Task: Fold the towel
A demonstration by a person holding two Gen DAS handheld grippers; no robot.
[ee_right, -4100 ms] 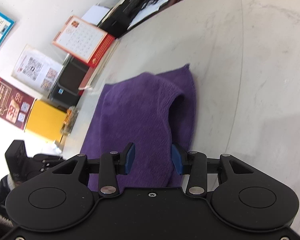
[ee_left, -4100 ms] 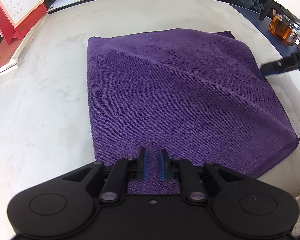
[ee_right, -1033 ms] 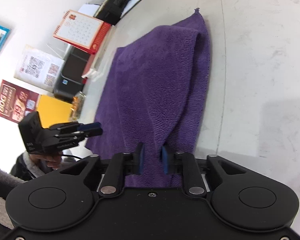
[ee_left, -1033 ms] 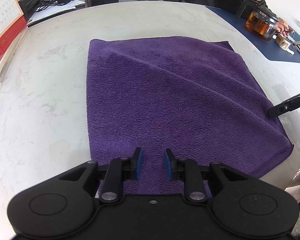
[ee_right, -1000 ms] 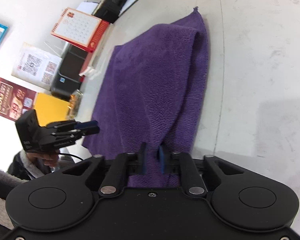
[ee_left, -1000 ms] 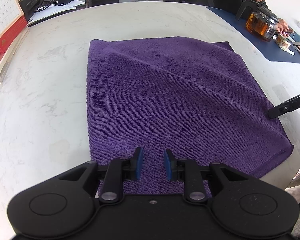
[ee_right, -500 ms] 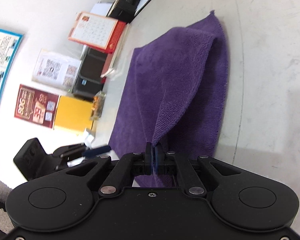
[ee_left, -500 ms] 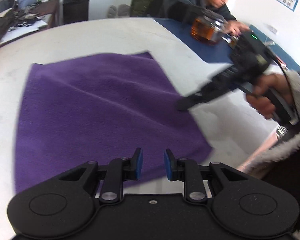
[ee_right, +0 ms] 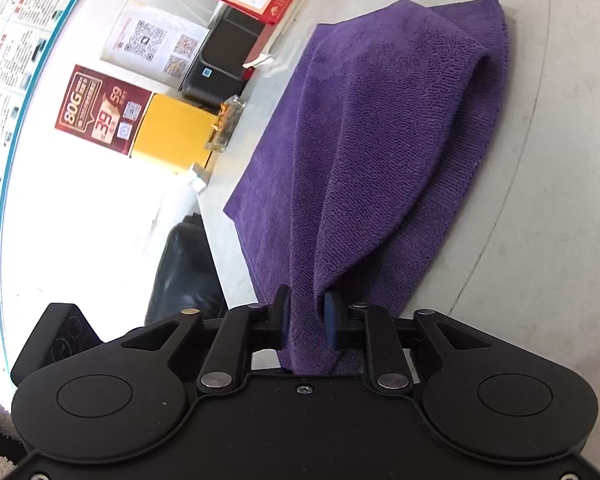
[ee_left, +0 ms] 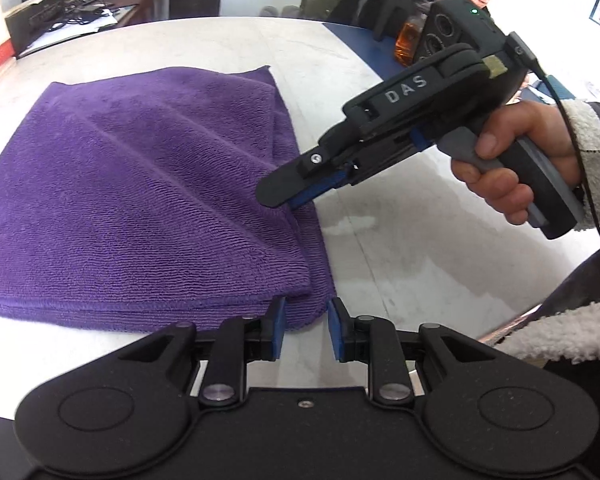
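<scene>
Left wrist view: the purple towel lies on the pale counter, already doubled at least once, with stacked layers showing along its near edge. The left gripper hangs just short of the near right corner, its jaws spread a little, the corner tip between the blue pads and nothing pinched. The right gripper, held in a hand with a fleece cuff, reaches in over the towel's right edge, where a ridge of cloth rises toward it. Right wrist view: a raised fold of the towel runs straight into the right gripper; its jaws are opening, cloth lying between them but no longer squeezed flat. Judgement: one fold is done, the next is only being set up, and the final fold and squaring remain. Hidden: the towel's underside and its exact layer count; the left gripper's body covers the counter nearest it; the far corner is small and distorted by the lens.
</scene>
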